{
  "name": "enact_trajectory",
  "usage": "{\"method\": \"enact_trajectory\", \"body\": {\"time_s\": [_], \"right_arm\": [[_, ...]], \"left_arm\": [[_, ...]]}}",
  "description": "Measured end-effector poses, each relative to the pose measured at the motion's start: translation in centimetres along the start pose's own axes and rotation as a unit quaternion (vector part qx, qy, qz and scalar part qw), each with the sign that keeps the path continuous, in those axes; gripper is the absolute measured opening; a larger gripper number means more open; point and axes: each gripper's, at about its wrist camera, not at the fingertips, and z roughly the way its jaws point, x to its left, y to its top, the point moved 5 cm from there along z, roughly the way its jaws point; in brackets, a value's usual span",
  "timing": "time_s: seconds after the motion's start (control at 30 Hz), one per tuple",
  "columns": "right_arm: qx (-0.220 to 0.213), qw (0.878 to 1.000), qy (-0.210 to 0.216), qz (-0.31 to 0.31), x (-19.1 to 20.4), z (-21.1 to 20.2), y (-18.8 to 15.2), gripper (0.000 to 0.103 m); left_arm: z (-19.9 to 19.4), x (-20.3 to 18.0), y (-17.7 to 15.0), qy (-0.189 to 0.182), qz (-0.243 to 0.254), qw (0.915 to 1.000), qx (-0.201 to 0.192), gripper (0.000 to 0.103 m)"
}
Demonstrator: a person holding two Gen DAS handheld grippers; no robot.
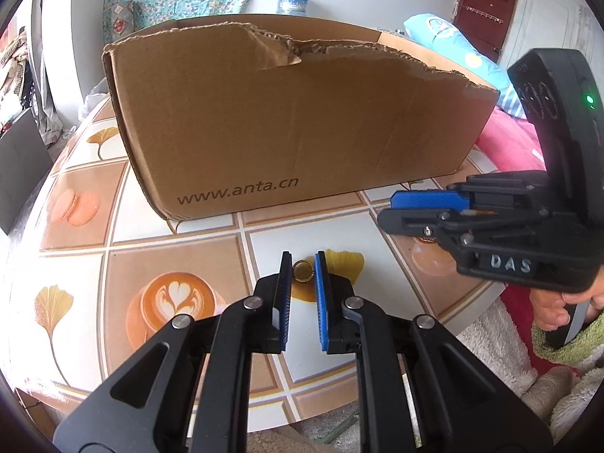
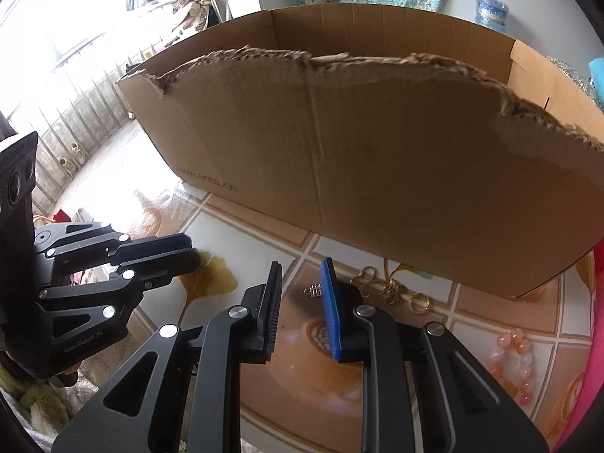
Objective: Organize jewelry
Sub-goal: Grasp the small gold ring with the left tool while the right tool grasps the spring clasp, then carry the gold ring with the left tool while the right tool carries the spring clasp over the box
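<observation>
Gold ring (image 1: 301, 270) sits between the parted left claw (image 1: 303, 264); right claw (image 2: 301, 275) gapes empty.

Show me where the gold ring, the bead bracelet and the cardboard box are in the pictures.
gold ring (image 1: 301, 270): left wrist view, on its top rim.
bead bracelet (image 2: 510, 362): right wrist view, on one pale bead.
cardboard box (image 1: 287, 120): left wrist view, on its front wall.

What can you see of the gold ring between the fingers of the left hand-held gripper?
The gold ring is a small round band, metal by its look, with a shiny yellow rim. It lies on the tablecloth, over a printed yellow leaf. The left hand-held gripper is open around it; whether the fingers touch it is unclear.
</observation>
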Motion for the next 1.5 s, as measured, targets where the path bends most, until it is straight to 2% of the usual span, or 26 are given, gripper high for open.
{"method": "enact_trajectory", "body": {"time_s": [0.3, 0.47, 0.63, 0.7, 0.83, 0.97, 1.5], "right_arm": [[0.007, 1.000, -0.014, -0.004, 0.4, -0.6, -0.8, 0.021], [0.008, 0.999, -0.040, -0.028, 0.7, -0.5, -0.7, 0.021], [0.014, 0.999, -0.038, -0.035, 0.0, -0.7, -0.9, 0.021], [0.019, 0.998, -0.034, -0.040, 0.0, -0.7, -0.9, 0.016], [0.018, 0.999, -0.025, -0.038, 0.0, -0.6, -0.8, 0.016], [0.014, 1.000, -0.013, -0.022, -0.5, -0.8, -0.9, 0.015], [-0.025, 1.000, -0.005, 0.001, -0.8, -4.0, -0.9, 0.015]], "left_arm": [[-0.3, 0.3, -0.1, 0.001, 0.001, 1.0000, -0.004, 0.011], [-0.2, 0.1, 0.0, 0.002, 0.002, 1.0000, -0.004, 0.011], [-0.2, 0.0, 0.0, 0.003, 0.002, 1.0000, -0.004, 0.011], [-0.2, 0.0, 0.0, 0.003, 0.002, 1.0000, -0.004, 0.011], [-0.2, 0.0, 0.0, 0.004, 0.002, 1.0000, -0.005, 0.011], [-0.1, -0.1, 0.0, 0.006, 0.005, 1.0000, -0.006, 0.011], [-1.4, 0.8, -0.3, 0.023, 0.004, 0.9996, -0.017, 0.011]]}}
